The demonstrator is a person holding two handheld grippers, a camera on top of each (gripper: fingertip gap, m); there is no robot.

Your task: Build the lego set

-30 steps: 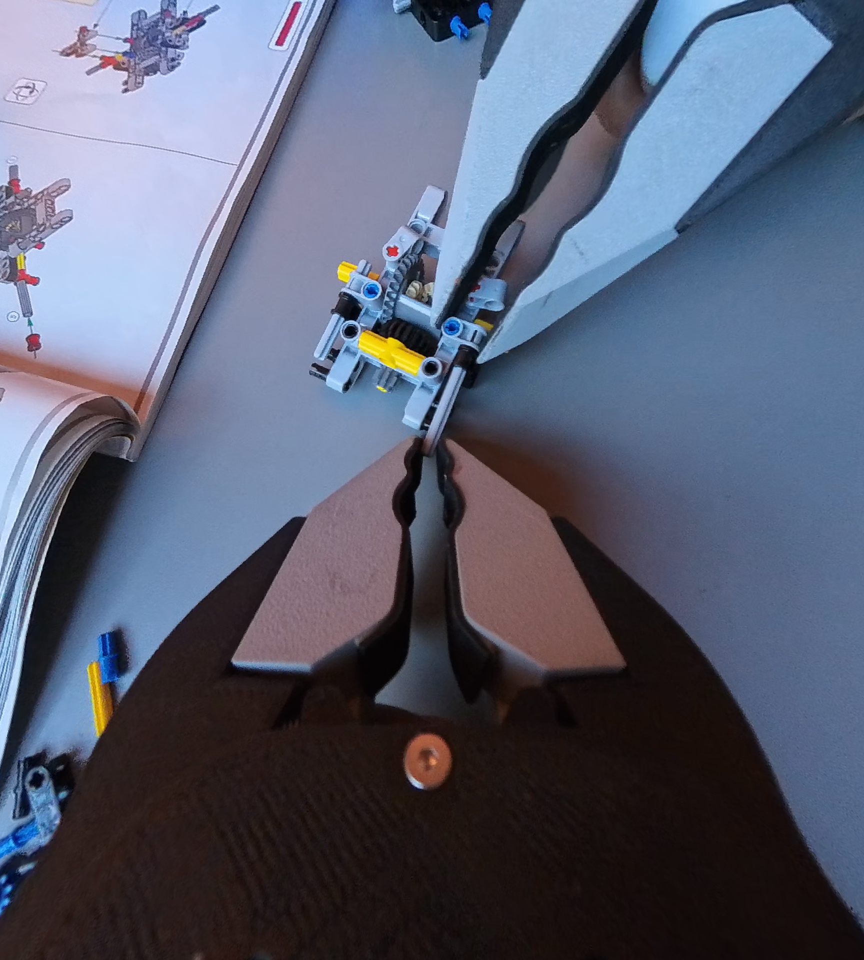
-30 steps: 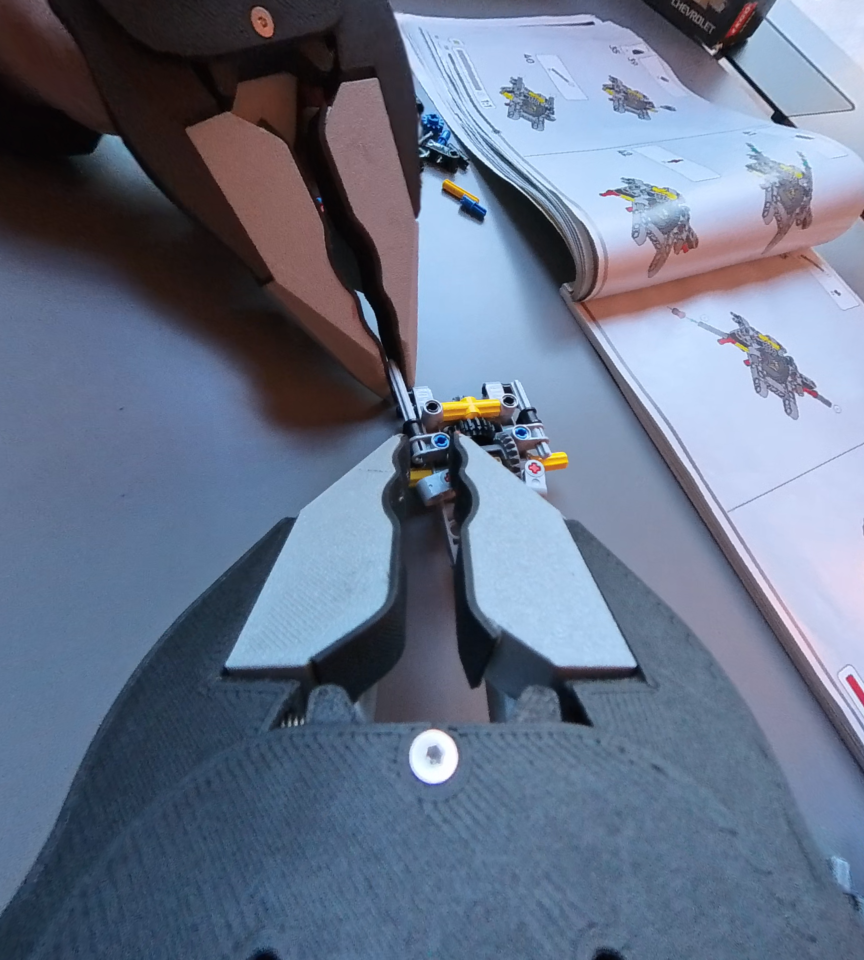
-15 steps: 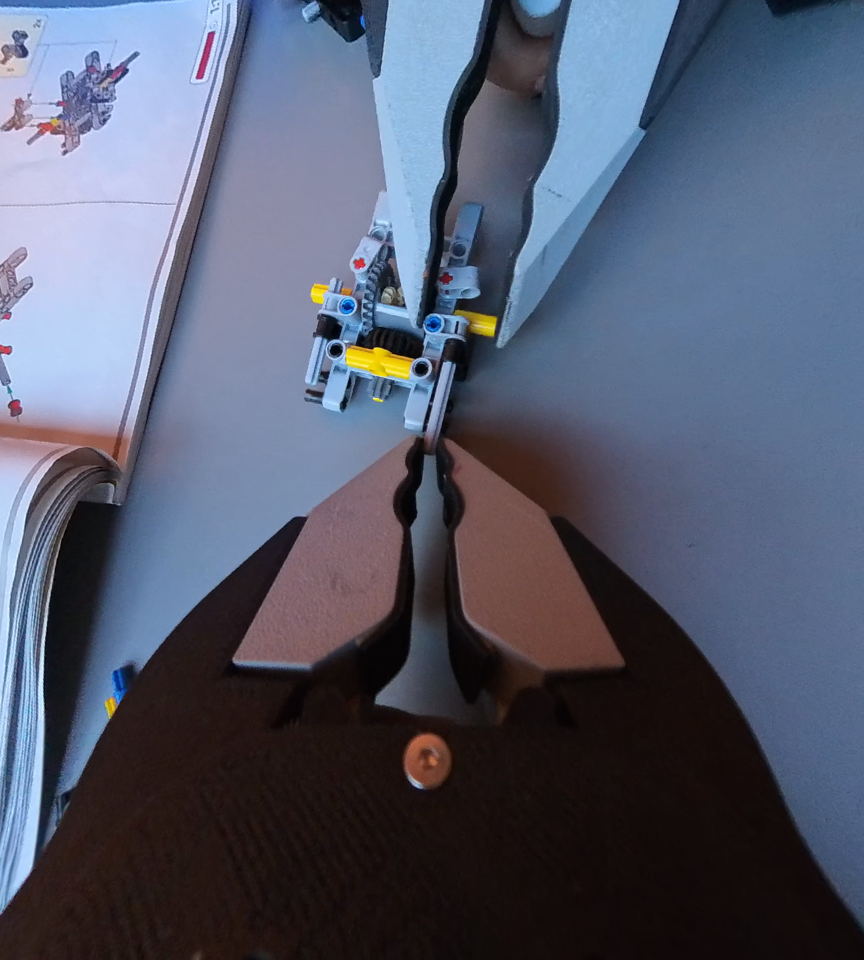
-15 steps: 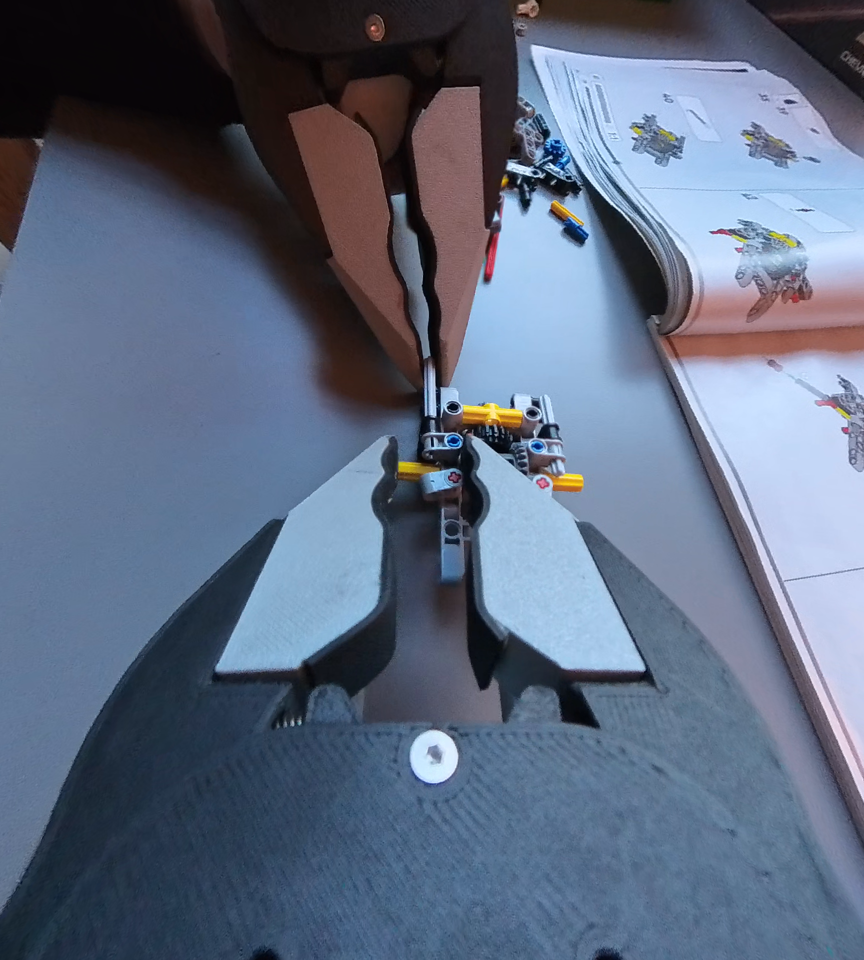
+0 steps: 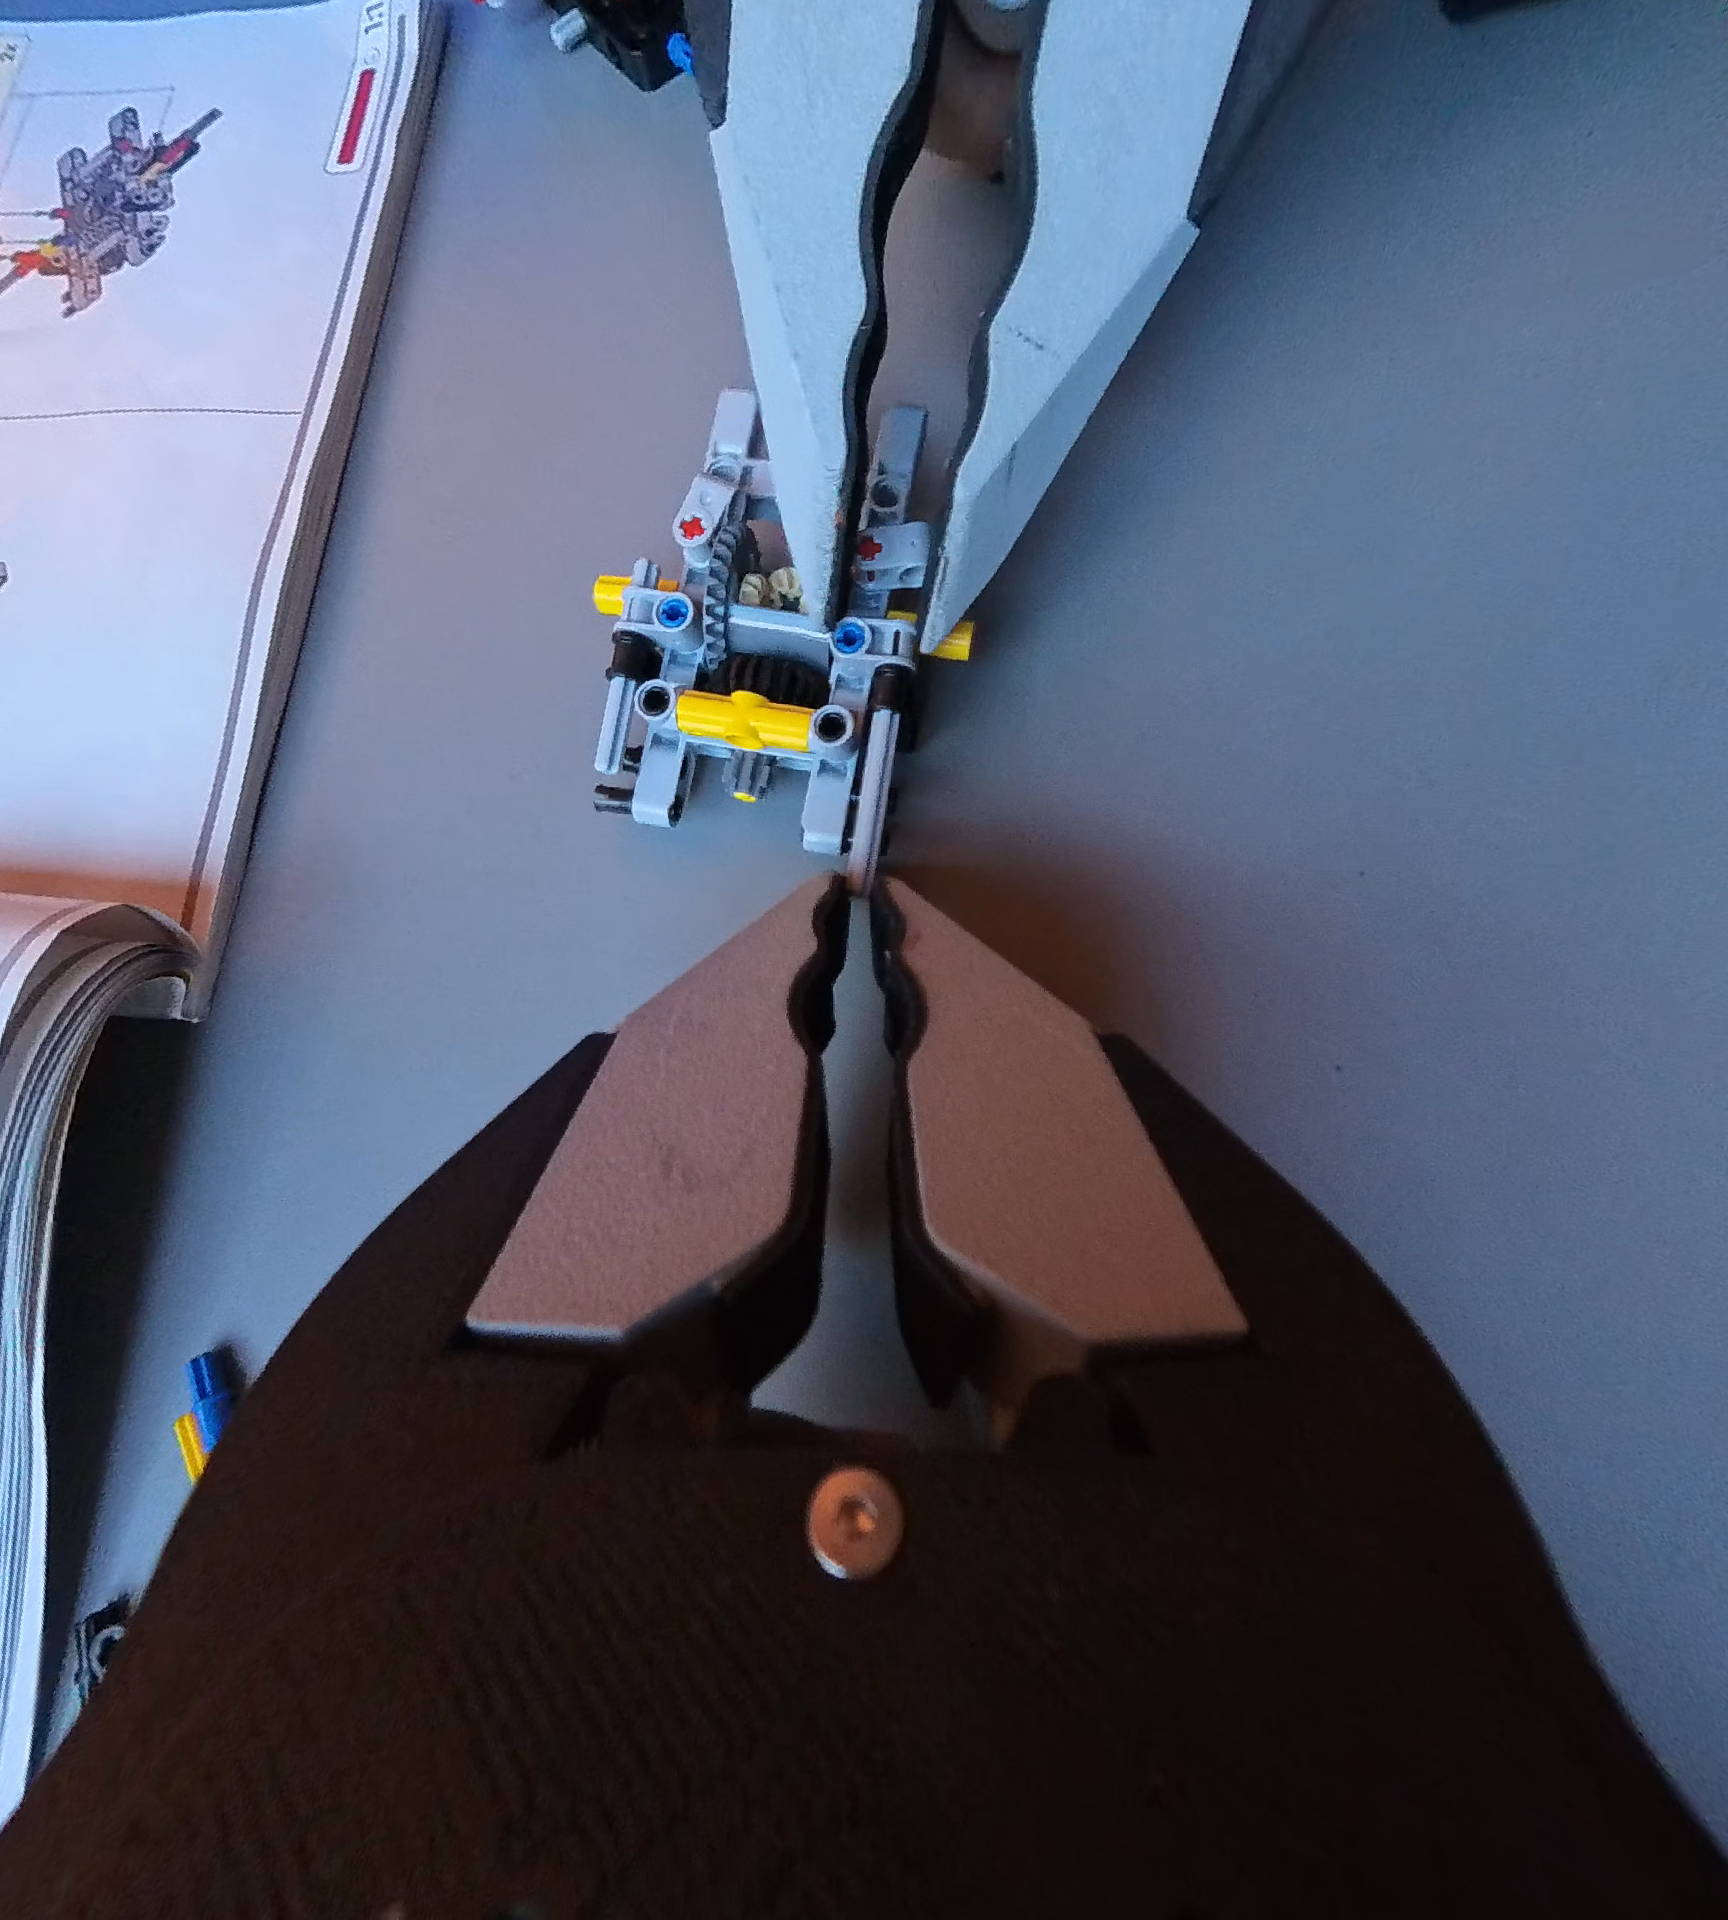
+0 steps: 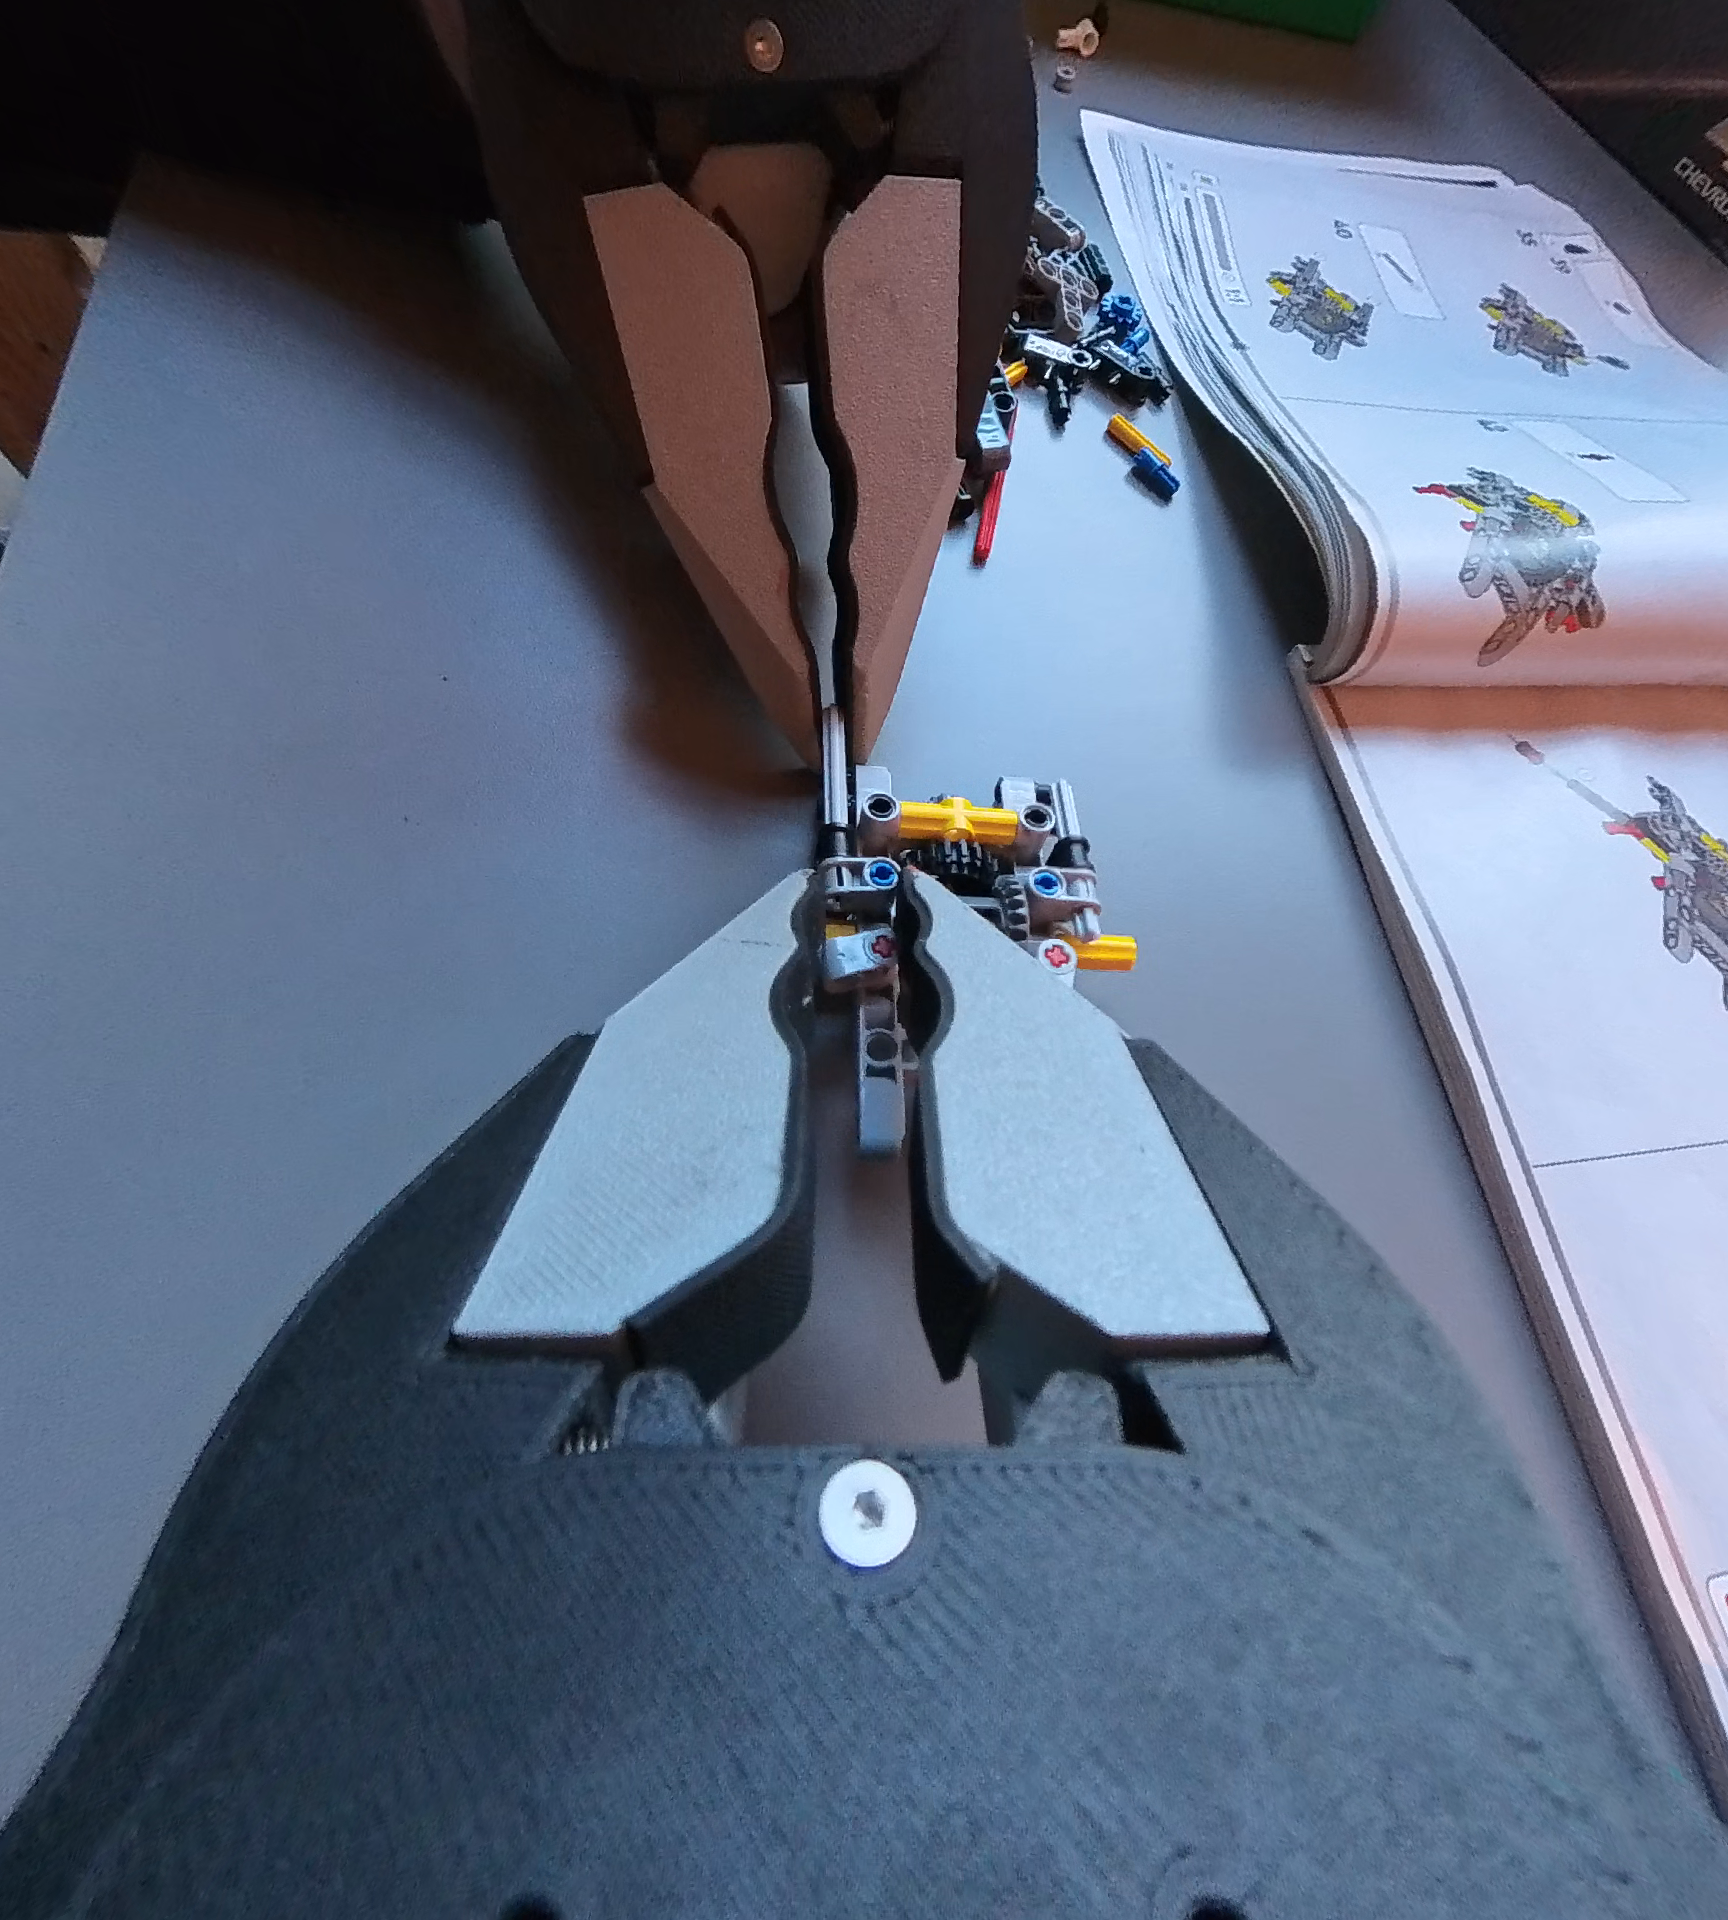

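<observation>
Closed to a sliver in the near foreground of the left wrist view, left gripper [image 5: 857, 881], brown fingers [image 5: 704, 1091] pinching the end of a thin light-grey beam [image 5: 875, 790] along the right edge of a small grey, yellow and black brick assembly [image 5: 751, 686] resting on a grey table [image 5: 1359, 831]. Just beyond, reaching in from the far side, right gripper [image 6: 855, 894], grey fingers [image 6: 673, 1122] narrowed onto the assembly's right arm, a grey beam with a red-cross connector [image 6: 865, 951] clamped between the pads. Open to the left, a thick instruction booklet [image 5: 112, 468], near pages curled over. Scattered at the near left edge, small blue and yellow pins [image 5: 200, 1403]. Seen from the right wrist view, more loose parts [image 6: 1078, 343] heaped beyond the left gripper, a red axle [image 6: 990, 509] beside them, and a dark box [image 6: 1722, 177] at the far right corner.
</observation>
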